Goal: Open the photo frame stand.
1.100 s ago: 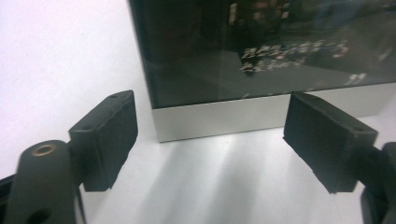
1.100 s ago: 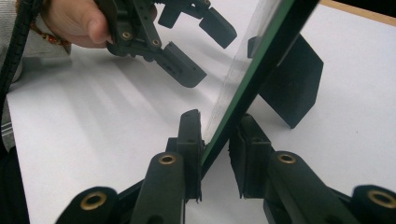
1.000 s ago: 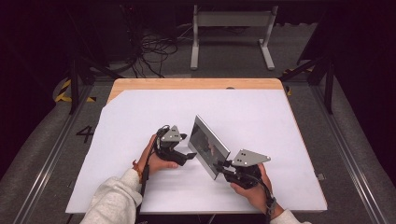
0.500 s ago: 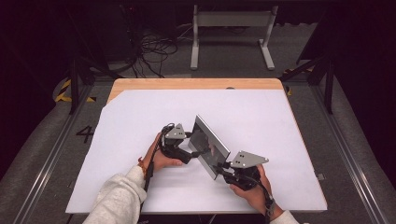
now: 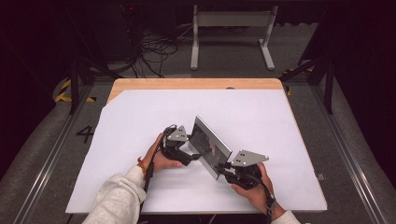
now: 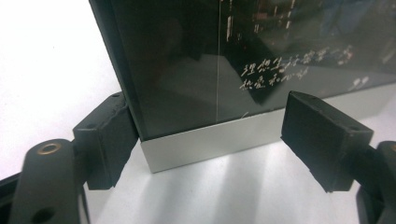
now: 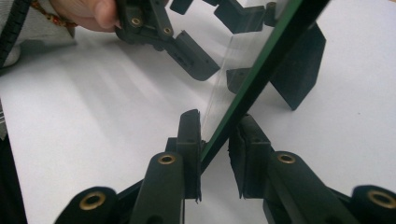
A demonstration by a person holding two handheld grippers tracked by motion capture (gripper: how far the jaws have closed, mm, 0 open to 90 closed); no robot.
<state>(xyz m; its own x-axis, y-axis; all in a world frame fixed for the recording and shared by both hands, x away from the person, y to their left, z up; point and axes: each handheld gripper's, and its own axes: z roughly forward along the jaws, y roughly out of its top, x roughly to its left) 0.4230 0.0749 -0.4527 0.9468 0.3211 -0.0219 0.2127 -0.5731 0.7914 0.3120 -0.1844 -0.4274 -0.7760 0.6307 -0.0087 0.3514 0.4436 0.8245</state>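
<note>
Frame [image 5: 212,146] upright on white table [image 5: 280,121], right gripper [image 7: 215,140] clamping its edge, left gripper [image 6: 205,135] spread around corner.

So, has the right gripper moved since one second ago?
Yes. The right gripper moved slightly toward the table's near edge, with the picture frame.

One picture frame [image 5: 212,146] stands on one white table sheet [image 5: 280,121], between two hand-held grippers: left gripper [image 5: 189,156] and right gripper [image 5: 224,168].

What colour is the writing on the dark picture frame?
White, handwritten-looking characters on the frame's dark glass. The left gripper view shows it best.
</note>
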